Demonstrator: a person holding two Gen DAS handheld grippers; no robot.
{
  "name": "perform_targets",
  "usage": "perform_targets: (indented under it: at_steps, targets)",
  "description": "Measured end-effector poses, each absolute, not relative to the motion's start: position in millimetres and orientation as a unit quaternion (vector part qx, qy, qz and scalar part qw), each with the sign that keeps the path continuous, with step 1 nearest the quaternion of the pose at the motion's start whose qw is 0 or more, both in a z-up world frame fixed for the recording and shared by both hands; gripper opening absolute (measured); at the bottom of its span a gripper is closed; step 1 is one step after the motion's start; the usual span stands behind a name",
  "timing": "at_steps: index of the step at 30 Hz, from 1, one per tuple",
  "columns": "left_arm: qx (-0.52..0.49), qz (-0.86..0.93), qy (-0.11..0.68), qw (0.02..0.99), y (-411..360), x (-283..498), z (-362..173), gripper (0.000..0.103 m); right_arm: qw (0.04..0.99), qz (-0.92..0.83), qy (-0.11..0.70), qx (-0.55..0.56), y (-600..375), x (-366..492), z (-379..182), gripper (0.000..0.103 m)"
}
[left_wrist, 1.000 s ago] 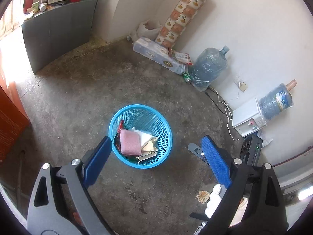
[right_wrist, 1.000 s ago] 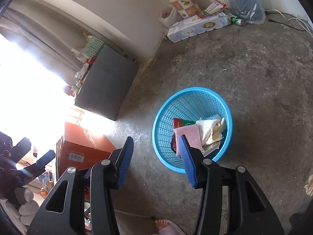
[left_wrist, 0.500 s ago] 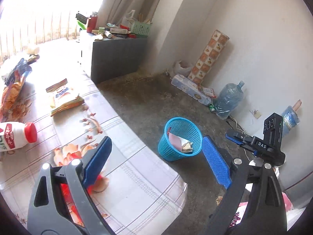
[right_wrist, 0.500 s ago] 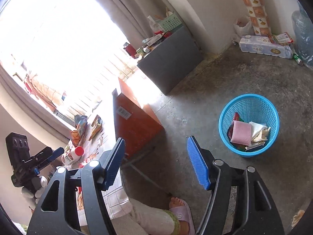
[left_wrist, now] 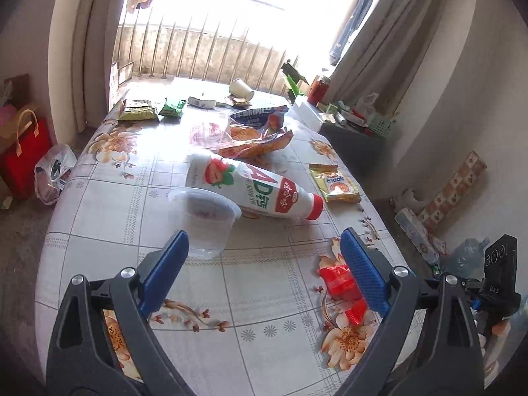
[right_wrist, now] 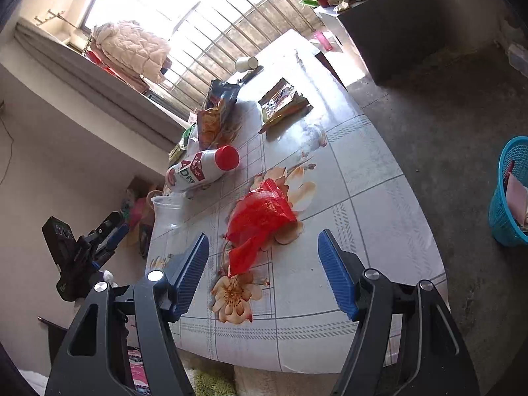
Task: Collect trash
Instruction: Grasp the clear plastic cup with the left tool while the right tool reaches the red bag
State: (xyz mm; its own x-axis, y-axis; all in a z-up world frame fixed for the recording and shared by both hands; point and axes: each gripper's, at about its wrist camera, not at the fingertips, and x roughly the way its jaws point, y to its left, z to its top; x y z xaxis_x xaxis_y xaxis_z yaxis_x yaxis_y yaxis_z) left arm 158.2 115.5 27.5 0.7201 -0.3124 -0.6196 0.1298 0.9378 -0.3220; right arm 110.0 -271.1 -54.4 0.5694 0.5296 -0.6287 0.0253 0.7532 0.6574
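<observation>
Both grippers hang over a table (left_wrist: 99,204) with a flowery cloth, and each one has its blue jaws wide apart with nothing held. The left gripper (left_wrist: 264,264) is just in front of a clear plastic cup (left_wrist: 206,221) that stands upright. Behind the cup a white milk bottle (left_wrist: 254,189) with a red cap lies on its side. The right gripper (right_wrist: 264,270) is close to a crumpled red wrapper (right_wrist: 260,217) lying flat on the cloth. More snack bags (left_wrist: 254,138) lie farther back. A blue basket (right_wrist: 510,194) with trash in it stands on the floor, well apart from the table.
</observation>
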Motion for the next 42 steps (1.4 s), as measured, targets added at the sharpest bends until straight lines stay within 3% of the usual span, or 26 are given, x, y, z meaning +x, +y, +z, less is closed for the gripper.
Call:
perform_targets:
  at_steps: [10,17,22,29,34,38,42]
  targets:
    - [-0.147,-0.038,0.403,0.903,148,237,-14,0.069,0.788,0.114,0.498,0.343,-227,162,-81,0.067]
    - [-0.132,-0.04,0.41,0.902,142,261,-25,0.061,0.798,0.08,0.5,0.327,-219,180,-84,0.067]
    - [-0.13,-0.067,0.408,0.901,146,249,-27,0.055,0.798,0.079,0.503,0.324,-214,183,-87,0.067]
    - [-0.142,-0.109,0.422,0.889,151,214,-36,0.036,0.799,0.084,0.504,0.316,-211,182,-87,0.067]
    - [-0.151,-0.132,0.429,0.881,152,177,-41,0.033,0.805,0.086,0.501,0.306,-210,177,-84,0.067]
    - [-0.165,-0.14,0.42,0.881,159,155,-38,0.012,0.806,0.089,0.499,0.304,-210,171,-84,0.067]
    - [-0.184,-0.145,0.407,0.883,167,142,-36,0.005,0.811,0.092,0.493,0.301,-211,164,-81,0.067]
